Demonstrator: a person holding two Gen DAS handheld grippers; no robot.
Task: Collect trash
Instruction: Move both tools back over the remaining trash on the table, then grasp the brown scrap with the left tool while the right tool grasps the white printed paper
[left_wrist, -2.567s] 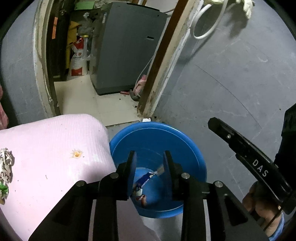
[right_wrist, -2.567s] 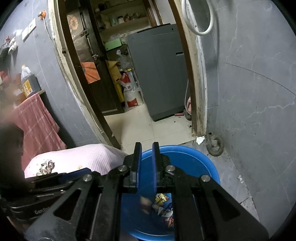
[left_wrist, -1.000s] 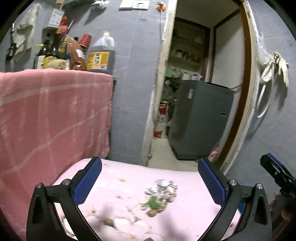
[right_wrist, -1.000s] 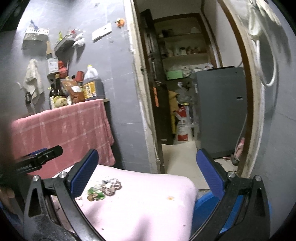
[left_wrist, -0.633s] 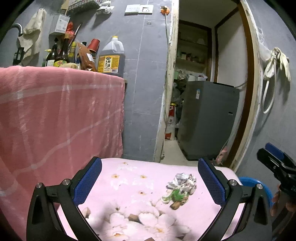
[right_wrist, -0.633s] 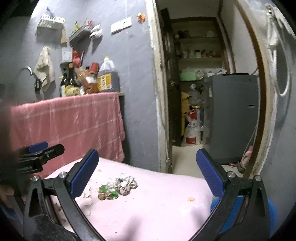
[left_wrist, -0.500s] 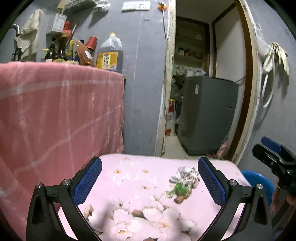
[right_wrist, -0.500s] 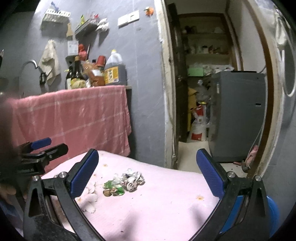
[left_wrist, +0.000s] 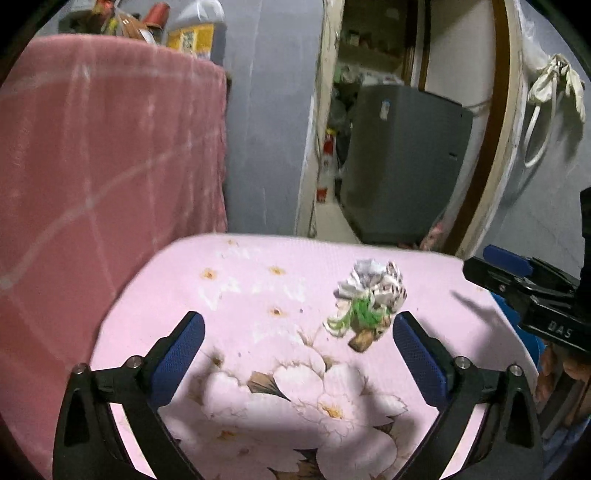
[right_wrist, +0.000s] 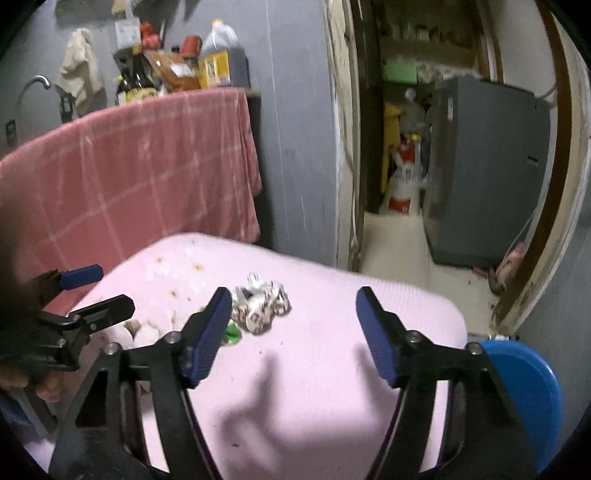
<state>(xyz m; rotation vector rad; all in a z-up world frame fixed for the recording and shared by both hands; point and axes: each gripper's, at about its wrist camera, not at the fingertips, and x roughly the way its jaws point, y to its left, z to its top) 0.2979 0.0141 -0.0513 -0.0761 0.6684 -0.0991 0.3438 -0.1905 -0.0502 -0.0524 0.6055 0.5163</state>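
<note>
Crumpled wrappers (left_wrist: 369, 295) are seen lying in a small heap on the pink flowered cushion (left_wrist: 258, 288), toward its right half in the left wrist view; white, patterned paper is bunched with a green scrap and a brown bit at the lower edge of the heap. In the right wrist view the same heap (right_wrist: 260, 304) is partly hidden behind the inner finger of the right gripper.

No piece of the heap is held. The left gripper (left_wrist: 297, 349) is spread wide and empty above the cushion, with the heap just beyond its right fingertip rather than between the two pads. The right gripper (right_wrist: 293, 334) is likewise spread wide and empty, with the heap just beside its left pad (right_wrist: 207, 332), outside the gap.

A blue basin (right_wrist: 528, 391) is glimpsed past the cushion's right edge, low and near; it is judged to be where the trash is meant to go, though its contents are not shown.

The step in hand is judged to be the approach to a pick. The next move would call for one gripper to be shifted sideways until the heap is centred between the pads, then lowered and closed. Since the heap is loose and light, a low, full closure would be needed, or the green and brown bits could be left behind on the soft fabric.
</note>
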